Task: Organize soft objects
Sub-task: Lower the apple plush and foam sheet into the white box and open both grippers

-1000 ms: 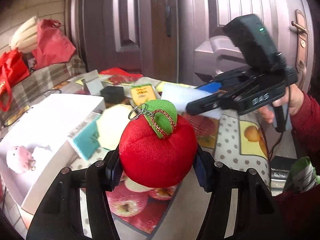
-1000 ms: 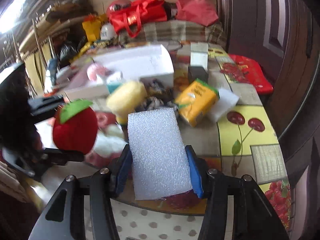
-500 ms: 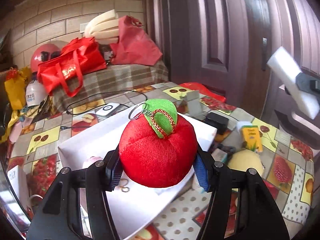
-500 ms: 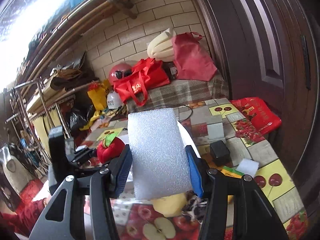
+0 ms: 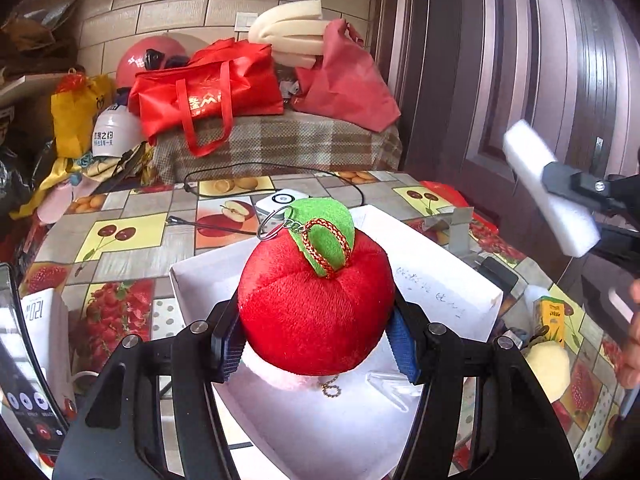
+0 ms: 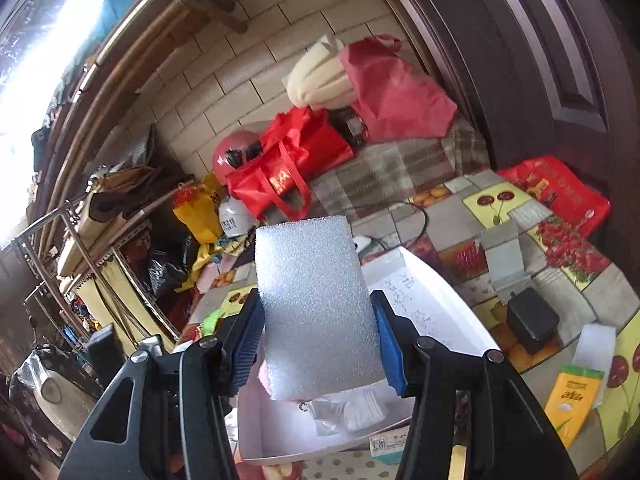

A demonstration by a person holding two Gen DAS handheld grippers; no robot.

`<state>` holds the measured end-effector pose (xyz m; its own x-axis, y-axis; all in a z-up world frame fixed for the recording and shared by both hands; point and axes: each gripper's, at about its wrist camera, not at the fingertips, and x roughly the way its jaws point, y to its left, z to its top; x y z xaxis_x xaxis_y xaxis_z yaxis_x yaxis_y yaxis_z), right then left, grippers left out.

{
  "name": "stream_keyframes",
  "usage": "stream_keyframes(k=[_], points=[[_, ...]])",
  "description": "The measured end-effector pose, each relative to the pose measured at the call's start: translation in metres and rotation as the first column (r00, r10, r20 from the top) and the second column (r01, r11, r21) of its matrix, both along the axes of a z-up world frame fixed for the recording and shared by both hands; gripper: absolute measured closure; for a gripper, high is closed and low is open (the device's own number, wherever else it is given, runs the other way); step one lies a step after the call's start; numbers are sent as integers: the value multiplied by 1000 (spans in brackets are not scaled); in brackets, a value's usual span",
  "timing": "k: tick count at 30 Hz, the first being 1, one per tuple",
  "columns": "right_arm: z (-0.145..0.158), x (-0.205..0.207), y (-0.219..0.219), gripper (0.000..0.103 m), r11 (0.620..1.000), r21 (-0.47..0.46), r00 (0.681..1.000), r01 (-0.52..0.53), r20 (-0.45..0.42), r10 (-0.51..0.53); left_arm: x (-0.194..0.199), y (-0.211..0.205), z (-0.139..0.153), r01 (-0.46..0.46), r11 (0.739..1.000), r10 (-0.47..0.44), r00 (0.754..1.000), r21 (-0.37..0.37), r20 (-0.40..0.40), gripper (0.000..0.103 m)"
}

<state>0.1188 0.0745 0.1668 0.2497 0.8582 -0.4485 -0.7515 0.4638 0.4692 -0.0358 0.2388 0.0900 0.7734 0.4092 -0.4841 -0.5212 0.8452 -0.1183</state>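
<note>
right gripper [image 6: 320, 344]: fingers clamp a white foam block [image 6: 316, 304]
white box [image 6: 436, 308]: on the table [image 6: 560, 300], below the block, toward 5 o'clock

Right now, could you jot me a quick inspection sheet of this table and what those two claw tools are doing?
Surface: table under a fruit-print cloth.
Job's things: plush apple, foam block, white box beneath both.
Clutter: yellow carton, black cube, pale yellow sponge.
Grippers: left gripper clamps the apple; right gripper clamps the foam.
Cables: black cable looped on the table's far side.
Surroundings: red bag, helmet, brick wall, dark door.
</note>
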Motion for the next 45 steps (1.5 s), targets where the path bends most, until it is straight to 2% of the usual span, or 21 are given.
stream_keyframes(k=[6, 20, 33, 34, 35, 36, 37, 38, 39, 40, 41, 45], points=[[-46, 12, 33, 50, 994, -103, 990, 44, -129, -57, 8, 6, -19, 8, 999, -10, 999, -47, -41, 43], [-71, 17, 49, 50, 972, -193, 973, 136, -159, -168, 10, 6, -27, -3, 999, 1, 998, -32, -63, 43], [-83, 20, 53, 48, 959, -233, 964, 160, -174, -203, 7, 12, -31, -29, 998, 26, 998, -54, -56, 41], [-84, 20, 53, 41, 960, -231, 963, 157, -178, -201, 6, 13, -30, -34, 998, 31, 998, -55, -49, 40], [-84, 20, 53, 25, 961, -228, 963, 159, -181, -202, 4, 13, -29, -43, 998, 41, 998, -52, -39, 38], [-83, 19, 52, 17, 961, -222, 961, 164, -183, -206, 3, 13, -27, -52, 998, 51, 998, -47, -31, 36], [-83, 19, 51, 12, 961, -214, 960, 172, -182, -213, 1, 14, -26, -56, 997, 55, 998, -44, -25, 28], [-82, 19, 50, 11, 961, -209, 959, 181, -180, -220, 0, 14, -24, -58, 997, 58, 998, -40, -18, 16], [-81, 18, 49, 9, 960, -206, 958, 187, -180, -225, -2, 13, -22, -62, 998, 62, 998, -32, -9, 10], [-80, 18, 47, 4, 960, -201, 957, 194, -178, -231, -3, 12, -21, -69, 997, 69, 998, -21, 1, 0], [-78, 18, 45, 0, 961, -190, 956, 202, -177, -236, -5, 10, -19, -70, 998, 70, 997, -8, 12, 0], [-63, 12, 32, 0, 968, -118, 956, 222, -168, -240, -12, 9, -12, -84, 996, 83, 996, 9, 41, 0]])
